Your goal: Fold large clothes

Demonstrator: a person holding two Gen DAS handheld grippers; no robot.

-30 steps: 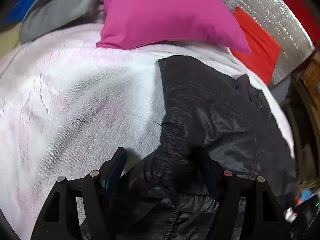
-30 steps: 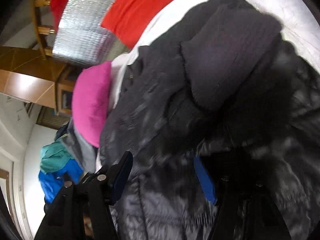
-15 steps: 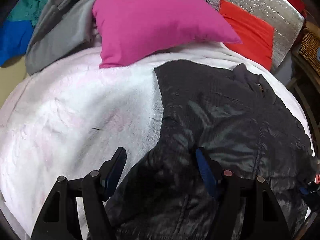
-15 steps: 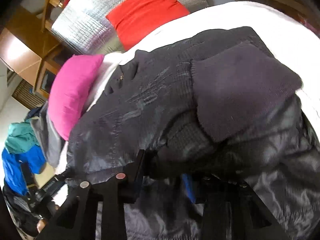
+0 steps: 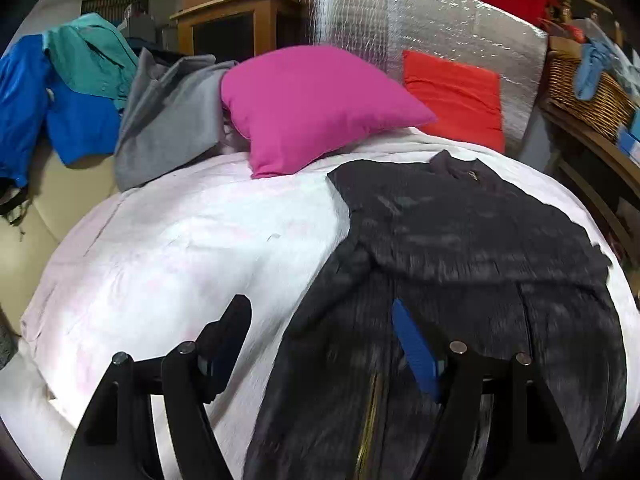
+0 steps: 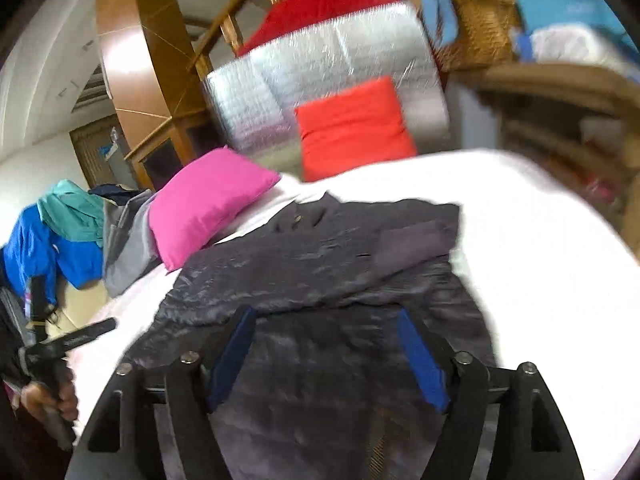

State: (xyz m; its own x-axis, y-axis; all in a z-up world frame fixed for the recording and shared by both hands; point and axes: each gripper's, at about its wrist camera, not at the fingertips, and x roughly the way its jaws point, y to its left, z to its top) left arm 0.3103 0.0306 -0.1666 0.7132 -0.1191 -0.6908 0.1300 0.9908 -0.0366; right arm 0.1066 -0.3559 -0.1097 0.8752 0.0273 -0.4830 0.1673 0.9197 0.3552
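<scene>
A black quilted jacket (image 5: 460, 240) lies flat on the white bed cover (image 5: 180, 240), collar toward the pillows. One sleeve is folded across its chest, with the knit cuff (image 6: 416, 240) at the right edge. My left gripper (image 5: 318, 306) hangs open above the jacket's left edge with nothing between its fingers. My right gripper (image 6: 325, 313) hovers over the jacket's lower half. Its jaws are opening and hold no cloth. In the right wrist view, a hand (image 6: 52, 400) holds the left gripper (image 6: 72, 340) at the far left.
A pink pillow (image 5: 316, 104) and a red cushion (image 5: 456, 96) sit at the head of the bed against a silver panel (image 5: 400, 20). Grey (image 5: 168, 120) and blue-teal garments (image 5: 60, 92) are piled at the left. A wicker basket (image 5: 580, 92) stands on wooden furniture at the right.
Both grippers have drawn back and risen from the jacket. The right gripper had fabric between its fingers and has let it go. The right view has rolled upright.
</scene>
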